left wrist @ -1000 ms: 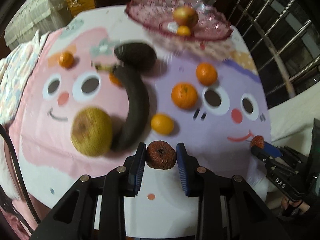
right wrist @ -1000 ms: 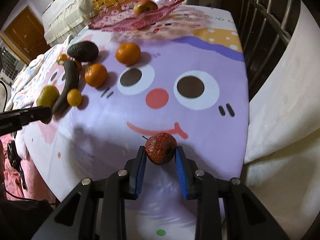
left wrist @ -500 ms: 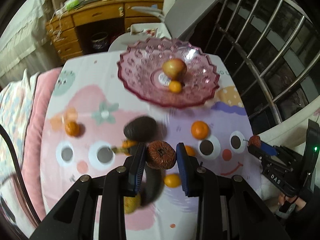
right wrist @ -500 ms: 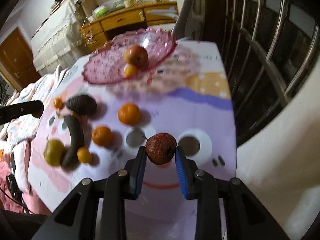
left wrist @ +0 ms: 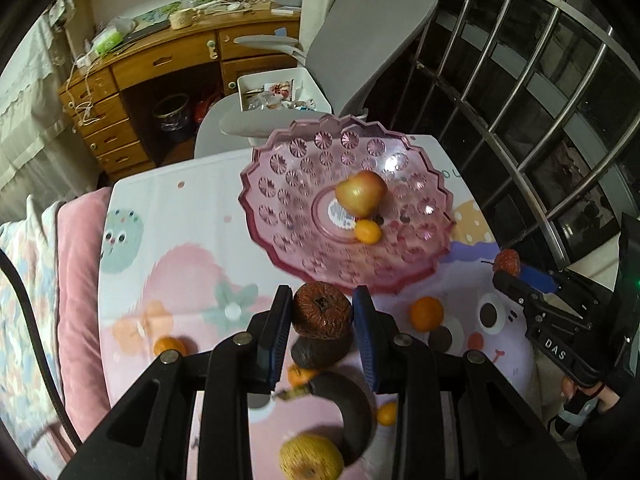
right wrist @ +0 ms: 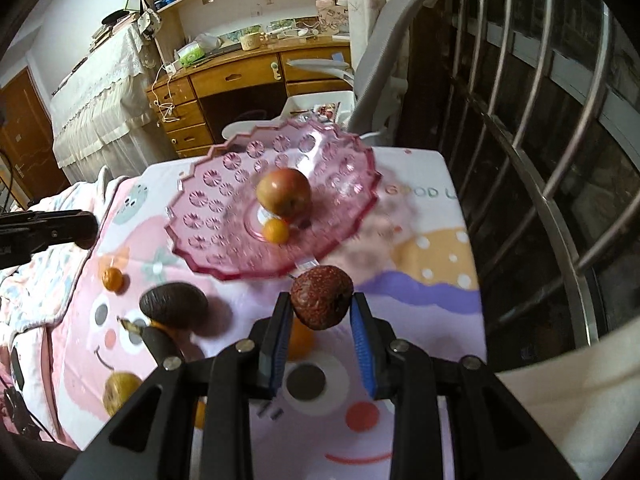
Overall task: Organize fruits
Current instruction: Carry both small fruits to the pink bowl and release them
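**Both hand-held grippers carry fruit near the pink dish**

Left wrist view: the left hand-held gripper (left wrist: 322, 316) pinches a wrinkled brown fruit (left wrist: 322, 310) above the surface (left wrist: 168, 216), just short of the pink glass dish (left wrist: 280, 184) holding an apple (left wrist: 361, 193) and kumquat (left wrist: 368, 232). An avocado (left wrist: 320, 350) lies beneath.

Right wrist view: the right hand-held gripper (right wrist: 320, 312) clamps a dark red fruit (right wrist: 321, 297) by the dish's near rim; a tangerine (right wrist: 299, 339) sits below.

Left wrist view looks down from high above the table's near edge, out along its fingers toward the far edge, close over the pink glass plate (left wrist: 280, 200). Right wrist view sits lower by the right edge, facing the same way. Both share the plate (right wrist: 208, 208), the wooden desk (left wrist: 160, 64) and the grey chair (left wrist: 372, 40).
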